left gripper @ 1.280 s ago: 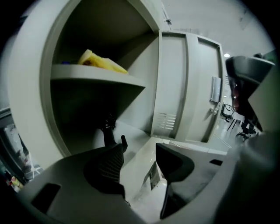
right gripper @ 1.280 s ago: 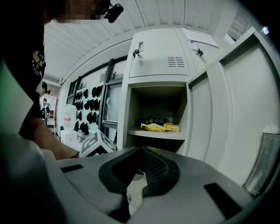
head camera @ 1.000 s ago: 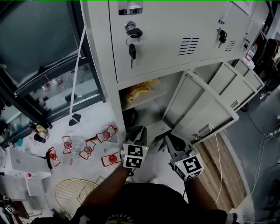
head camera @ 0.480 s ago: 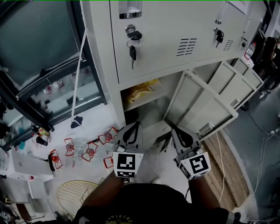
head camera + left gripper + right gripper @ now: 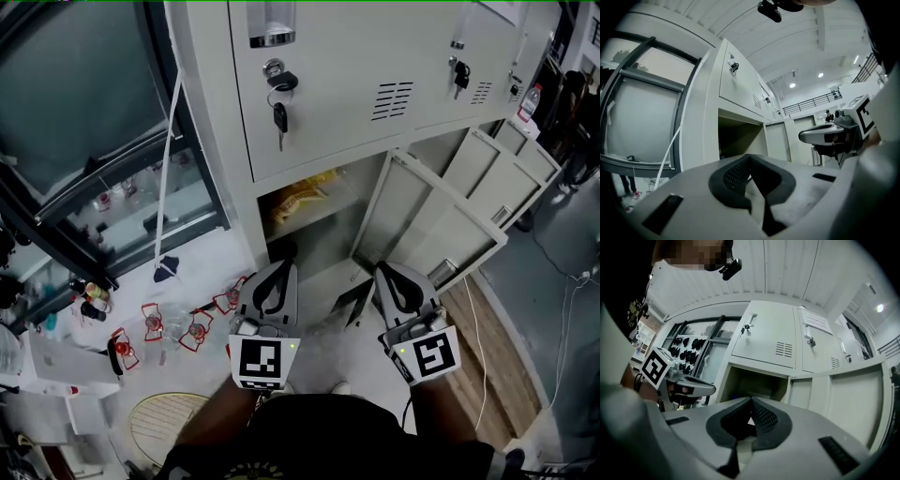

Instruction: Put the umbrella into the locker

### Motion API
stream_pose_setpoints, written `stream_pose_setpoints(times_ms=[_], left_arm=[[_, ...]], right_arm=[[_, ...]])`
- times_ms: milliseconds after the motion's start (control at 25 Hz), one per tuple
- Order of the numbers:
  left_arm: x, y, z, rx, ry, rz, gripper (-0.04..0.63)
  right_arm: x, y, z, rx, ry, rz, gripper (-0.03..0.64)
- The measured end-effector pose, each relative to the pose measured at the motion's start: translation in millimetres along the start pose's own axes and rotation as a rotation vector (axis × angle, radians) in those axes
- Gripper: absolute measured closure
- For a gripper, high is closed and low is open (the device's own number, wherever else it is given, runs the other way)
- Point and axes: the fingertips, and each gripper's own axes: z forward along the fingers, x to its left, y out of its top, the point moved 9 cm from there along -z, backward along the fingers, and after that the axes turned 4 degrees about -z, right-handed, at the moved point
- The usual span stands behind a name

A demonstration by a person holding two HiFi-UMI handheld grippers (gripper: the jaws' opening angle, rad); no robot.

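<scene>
Grippers level before the open locker compartment [image 5: 314, 234]. The left gripper [image 5: 278, 267] and right gripper [image 5: 387, 272] both have their jaws pressed together, holding nothing. The probable umbrella [image 5: 283, 250], a dark shape low inside the compartment, lies just beyond the left gripper's tips. The open door [image 5: 431, 225] stands by the right gripper.

Left gripper [image 5: 281, 265]: I hold it level, pointing forward, jaws closed tip to tip, nothing between them. Right gripper [image 5: 382, 270]: level beside the left, apart from it, jaws likewise together and empty. Both marker cubes face up towards me.
</scene>
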Motion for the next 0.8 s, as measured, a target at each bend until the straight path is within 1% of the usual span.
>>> stream_pose_setpoints(times_ms=[120,240,440,640,800], left_arm=[[1.6,-1.6,-3.0,0.012,0.0,0.004,0.571],[5.2,-4.8,-7.1,0.042,0.001,0.013,0.572],[13.9,-6.0,-12.7,0.054,0.008,0.009,0.571],[22.4,-2.2,-17.5,0.018,0.026,0.01,0.571],[28.2,0.4,-20.2,0.018,0.01,0.032,0.571]], right_arm=[[2.3,-3.7,1.7,0.019,0.001,0.005,0.588],[8.0,-5.7,1.9,0.023,0.003,0.014,0.588],[18.1,-5.8,6.7,0.053,0.014,0.031,0.588],[33.0,-4.3,15.8,0.065,0.041,0.035,0.588],[43.7,3.5,24.7,0.033,0.053,0.011,0.588]])
